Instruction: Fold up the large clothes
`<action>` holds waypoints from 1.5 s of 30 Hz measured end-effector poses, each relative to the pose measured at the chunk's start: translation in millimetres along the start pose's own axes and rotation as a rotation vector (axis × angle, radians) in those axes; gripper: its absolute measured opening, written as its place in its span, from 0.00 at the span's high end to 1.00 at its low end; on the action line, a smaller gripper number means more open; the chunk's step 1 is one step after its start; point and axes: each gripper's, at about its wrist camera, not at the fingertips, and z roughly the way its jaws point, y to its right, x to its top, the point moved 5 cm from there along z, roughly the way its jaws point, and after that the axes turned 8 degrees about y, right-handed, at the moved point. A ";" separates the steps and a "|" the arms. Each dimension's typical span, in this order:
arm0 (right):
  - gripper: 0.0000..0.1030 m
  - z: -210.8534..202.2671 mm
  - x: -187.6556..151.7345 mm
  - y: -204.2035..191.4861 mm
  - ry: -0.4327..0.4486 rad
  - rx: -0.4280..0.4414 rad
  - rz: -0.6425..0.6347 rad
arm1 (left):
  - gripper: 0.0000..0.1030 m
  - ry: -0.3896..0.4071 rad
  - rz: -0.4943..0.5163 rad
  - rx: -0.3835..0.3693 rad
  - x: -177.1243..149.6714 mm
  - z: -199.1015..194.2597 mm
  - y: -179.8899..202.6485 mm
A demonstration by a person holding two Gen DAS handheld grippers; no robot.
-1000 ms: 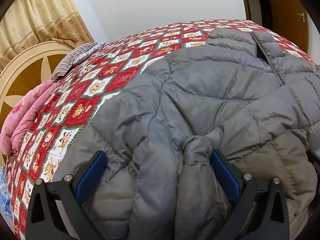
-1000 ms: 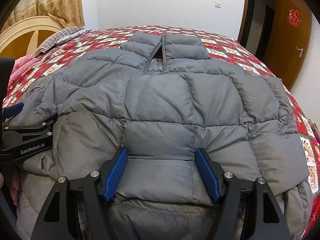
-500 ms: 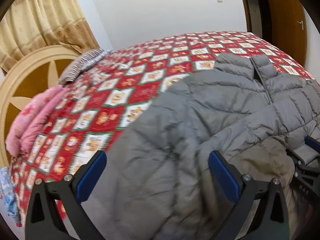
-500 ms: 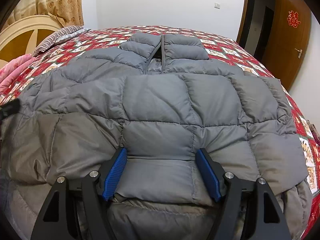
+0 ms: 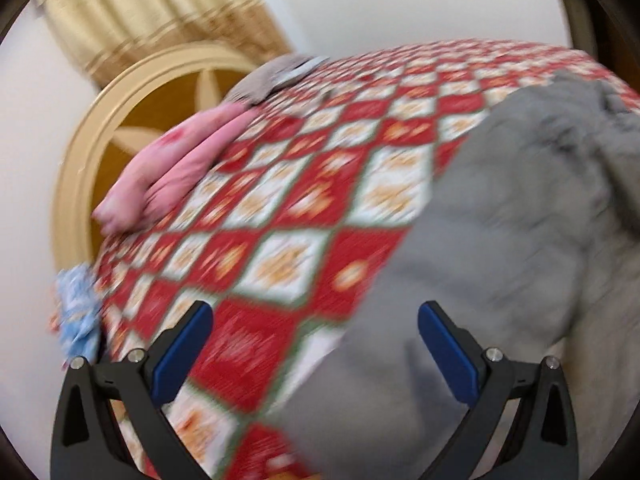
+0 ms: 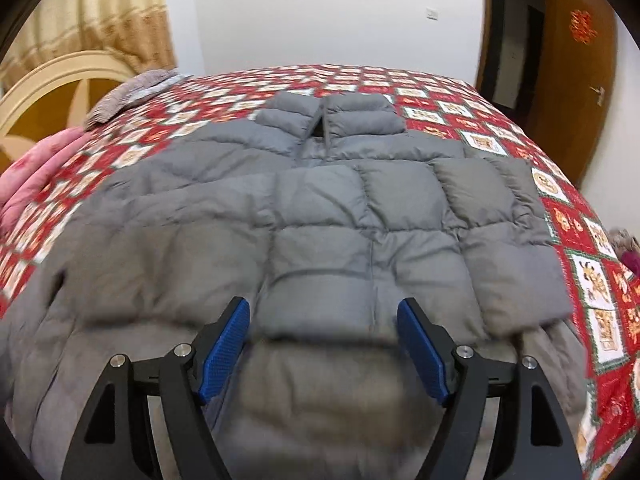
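A large grey puffer jacket [image 6: 340,216] lies flat on the bed, collar at the far end, a sleeve folded across its front. My right gripper [image 6: 324,340] is open and empty, raised just above the jacket's near hem. My left gripper [image 5: 316,348] is open and empty, above the quilt at the jacket's left edge [image 5: 500,240]; that view is blurred. The left gripper does not show in the right wrist view.
The bed carries a red and white patterned quilt [image 6: 440,100]. A pink folded cloth [image 5: 172,168] and a striped pillow [image 5: 272,76] lie at the left by the round headboard [image 5: 80,152]. A wooden door [image 6: 576,80] stands at the right.
My left gripper has let go of the jacket's left side and swung left over the quilt. My right gripper has pulled back and up a little, so more of the bed shows.
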 end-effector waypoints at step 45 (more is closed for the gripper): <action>0.26 -101.6 -60.2 51.7 0.111 0.048 0.060 | 0.97 0.298 -0.021 -0.095 154.9 -57.4 37.8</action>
